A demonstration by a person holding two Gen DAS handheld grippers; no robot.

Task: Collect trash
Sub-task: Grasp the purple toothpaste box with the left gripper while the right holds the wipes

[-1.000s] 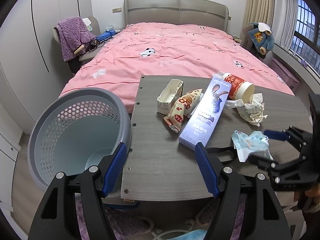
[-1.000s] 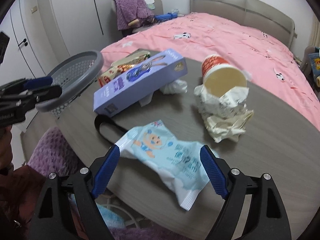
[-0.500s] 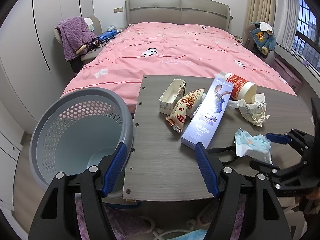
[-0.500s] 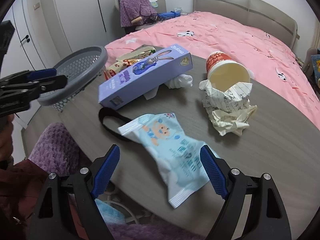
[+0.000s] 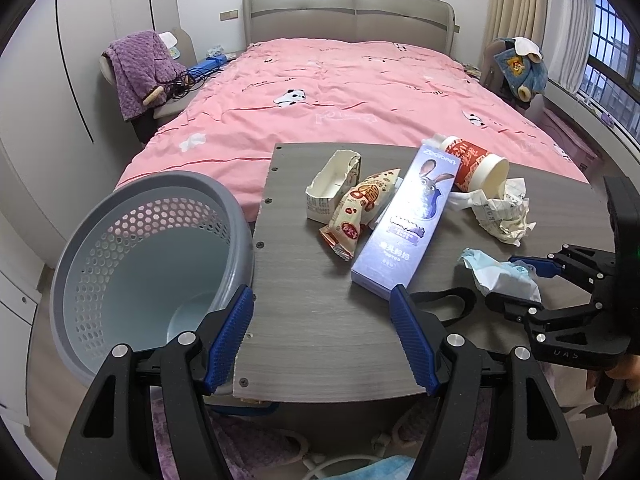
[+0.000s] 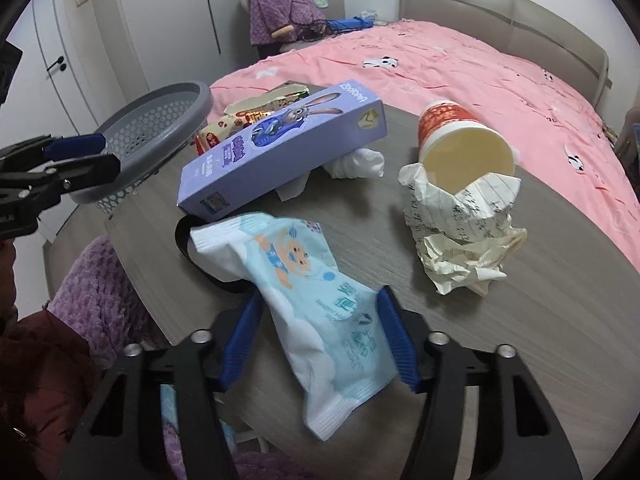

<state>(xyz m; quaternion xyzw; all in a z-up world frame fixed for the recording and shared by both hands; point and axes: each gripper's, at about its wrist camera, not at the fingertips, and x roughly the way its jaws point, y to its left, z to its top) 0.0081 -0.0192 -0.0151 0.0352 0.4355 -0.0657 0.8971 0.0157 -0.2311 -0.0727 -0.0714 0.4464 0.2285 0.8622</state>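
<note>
My right gripper (image 6: 318, 334) has closed its blue pads on a light blue wet-wipe packet (image 6: 308, 296), which lies on the grey table (image 6: 520, 320). The packet also shows in the left wrist view (image 5: 500, 276), pinched in the right gripper (image 5: 516, 284). My left gripper (image 5: 322, 336) is open and empty over the table's near edge, beside the grey perforated basket (image 5: 148, 264). More trash lies on the table: a purple rabbit box (image 5: 408, 216), a snack wrapper (image 5: 360, 212), a torn white carton (image 5: 332, 184), a red paper cup (image 5: 476, 168) and crumpled paper (image 5: 504, 212).
A black strap (image 5: 444, 300) lies on the table by the purple box. A pink bed (image 5: 340, 92) stands behind the table. A chair with a purple blanket (image 5: 138, 68) is at the back left. A purple cloth (image 6: 104, 292) lies below the table edge.
My right gripper has moved forward and closed on the wet-wipe packet, which has crumpled between the pads. The left gripper has hardly moved.
</note>
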